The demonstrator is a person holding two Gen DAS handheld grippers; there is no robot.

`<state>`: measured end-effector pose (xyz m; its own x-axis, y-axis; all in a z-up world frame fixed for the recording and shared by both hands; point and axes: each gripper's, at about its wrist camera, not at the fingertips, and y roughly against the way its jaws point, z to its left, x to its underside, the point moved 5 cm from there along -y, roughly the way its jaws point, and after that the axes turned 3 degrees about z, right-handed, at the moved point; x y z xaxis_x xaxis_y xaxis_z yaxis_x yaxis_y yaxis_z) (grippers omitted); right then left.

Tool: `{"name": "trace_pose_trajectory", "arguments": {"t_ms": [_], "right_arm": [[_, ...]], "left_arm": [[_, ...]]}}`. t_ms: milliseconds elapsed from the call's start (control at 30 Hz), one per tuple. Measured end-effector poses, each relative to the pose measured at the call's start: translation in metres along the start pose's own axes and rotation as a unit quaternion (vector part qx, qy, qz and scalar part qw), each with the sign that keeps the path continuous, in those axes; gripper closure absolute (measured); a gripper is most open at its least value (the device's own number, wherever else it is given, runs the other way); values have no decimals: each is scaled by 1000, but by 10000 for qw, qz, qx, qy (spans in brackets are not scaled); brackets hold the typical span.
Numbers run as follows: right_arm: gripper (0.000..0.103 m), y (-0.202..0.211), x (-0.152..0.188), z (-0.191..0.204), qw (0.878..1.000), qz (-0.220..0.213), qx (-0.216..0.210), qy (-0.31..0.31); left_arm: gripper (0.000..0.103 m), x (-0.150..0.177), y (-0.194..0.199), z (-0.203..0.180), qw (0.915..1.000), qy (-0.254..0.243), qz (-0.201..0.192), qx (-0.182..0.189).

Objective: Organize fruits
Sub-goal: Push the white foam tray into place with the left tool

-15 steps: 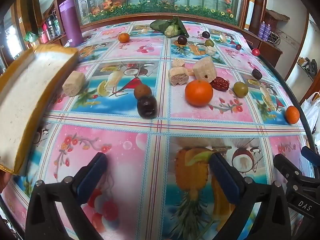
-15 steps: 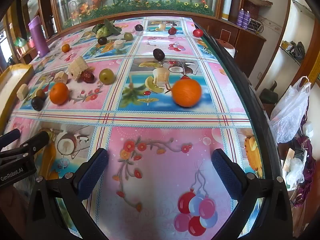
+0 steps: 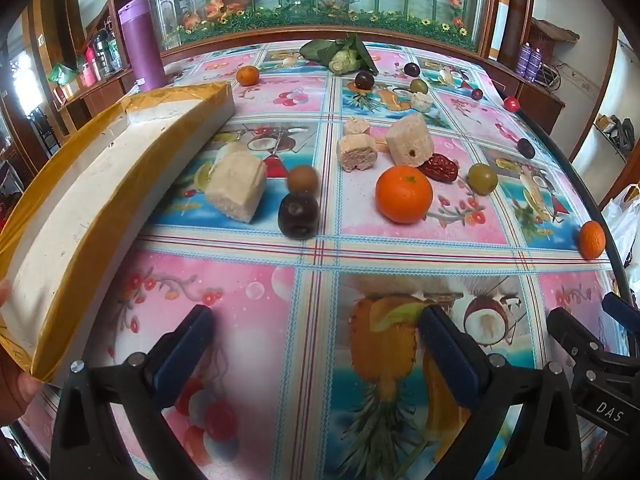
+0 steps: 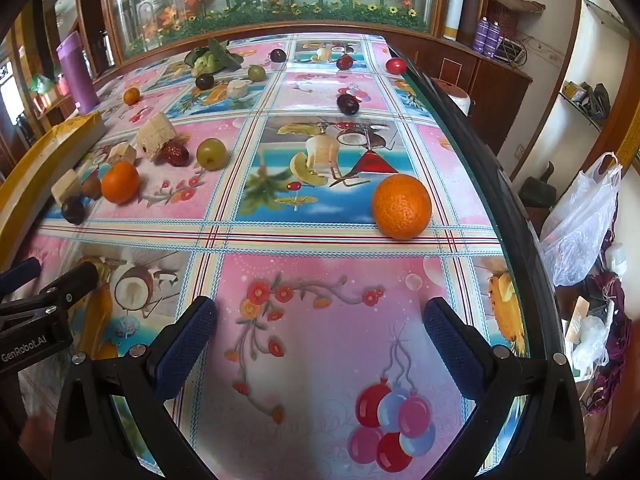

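Both my left gripper [image 3: 312, 340] and right gripper [image 4: 320, 324] hang spread wide and empty over bare tablecloth [image 4: 320, 280]. The table's right edge [image 4: 492, 200] runs near one orange [image 4: 401, 206]. I count three more oranges: [image 3: 404, 194], [image 3: 247, 75], [image 3: 592, 240]. A white tray [image 3: 80, 216] borders my left.

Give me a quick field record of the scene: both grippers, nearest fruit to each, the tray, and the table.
left gripper: open, fingers empty, above the tablecloth
right gripper: open, fingers empty
nearest fruit, left view: dark plum, beside a brown round fruit
nearest fruit, right view: large orange, near the table's right edge
tray: white with yellow taped rim, at left, no fruit visible in it
table: fruit-print cloth, fruits and pale foam-like blocks scattered
task state: nothing sorted yet
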<state>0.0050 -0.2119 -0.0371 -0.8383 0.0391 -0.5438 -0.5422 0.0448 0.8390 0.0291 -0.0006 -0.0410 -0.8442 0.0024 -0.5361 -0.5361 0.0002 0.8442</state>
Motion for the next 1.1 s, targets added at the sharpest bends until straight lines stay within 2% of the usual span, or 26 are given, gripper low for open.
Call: {"name": "trace_pose_trajectory", "arguments": {"t_ms": [1000,1100], "right_arm": [[0,1,1,0,10000,6,1,5],[0,0,1,0,9999,121,-5,30]], "left_arm": [[0,-1,0,1,9999,114,-29,-62],[0,-2,-1,0,10000,74,-16,-44]]}}
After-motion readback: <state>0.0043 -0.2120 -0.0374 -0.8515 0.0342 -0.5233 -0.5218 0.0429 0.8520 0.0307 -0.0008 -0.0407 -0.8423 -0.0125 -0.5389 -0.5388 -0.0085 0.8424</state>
